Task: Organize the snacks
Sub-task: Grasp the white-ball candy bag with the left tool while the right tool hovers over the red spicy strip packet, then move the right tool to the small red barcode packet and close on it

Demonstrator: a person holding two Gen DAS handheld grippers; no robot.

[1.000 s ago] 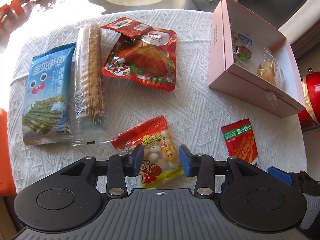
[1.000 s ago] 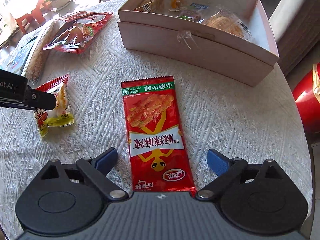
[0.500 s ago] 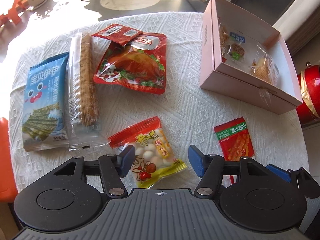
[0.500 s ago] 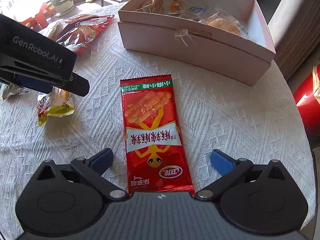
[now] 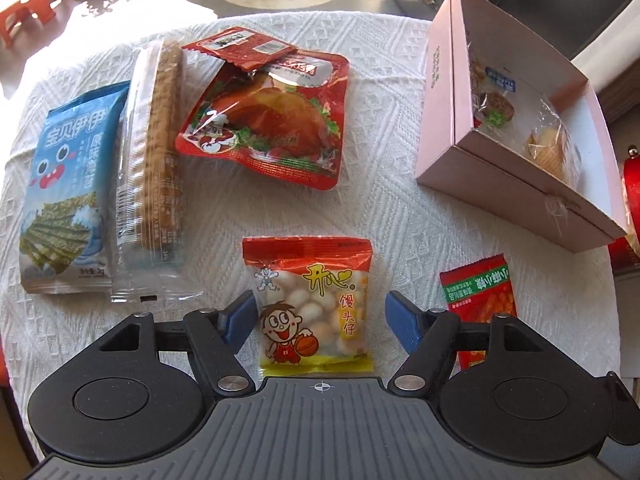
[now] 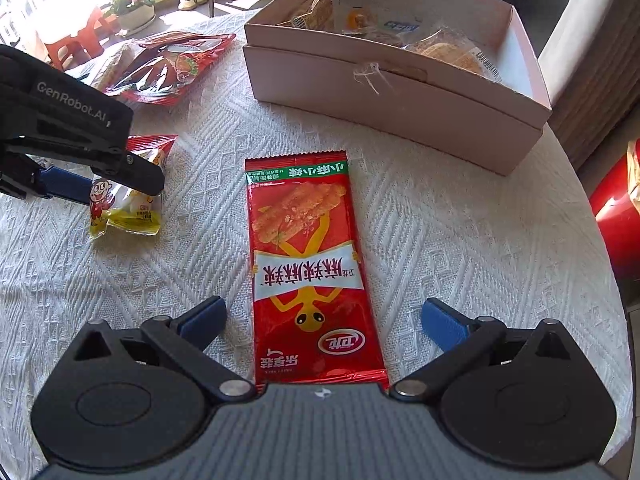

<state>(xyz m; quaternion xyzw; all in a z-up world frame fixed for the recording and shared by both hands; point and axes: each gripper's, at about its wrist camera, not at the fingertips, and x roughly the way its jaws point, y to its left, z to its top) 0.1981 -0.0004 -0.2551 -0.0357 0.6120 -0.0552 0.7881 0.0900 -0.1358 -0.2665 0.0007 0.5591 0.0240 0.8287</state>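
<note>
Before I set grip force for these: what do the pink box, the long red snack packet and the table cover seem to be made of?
Pink box: matte paperboard, by its folded double walls and dull surface. Long red snack packet: glossy plastic film, by its sheen and crimped end seals; possibly foil-lined. Table cover: white woven cloth, by its raised geometric texture; fibre unclear.

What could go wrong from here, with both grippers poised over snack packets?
1. The left gripper, jaws just opened wide, straddles the small yellow-and-red bag of round puffs; pinching the puffy film could crush the contents or let it slip.
2. The long red foil snack packet lies flat on the white textured tablecloth between the open right gripper jaws; the fingertips may snag cloth.
3. The pink cardboard box already looks crowded.
</note>
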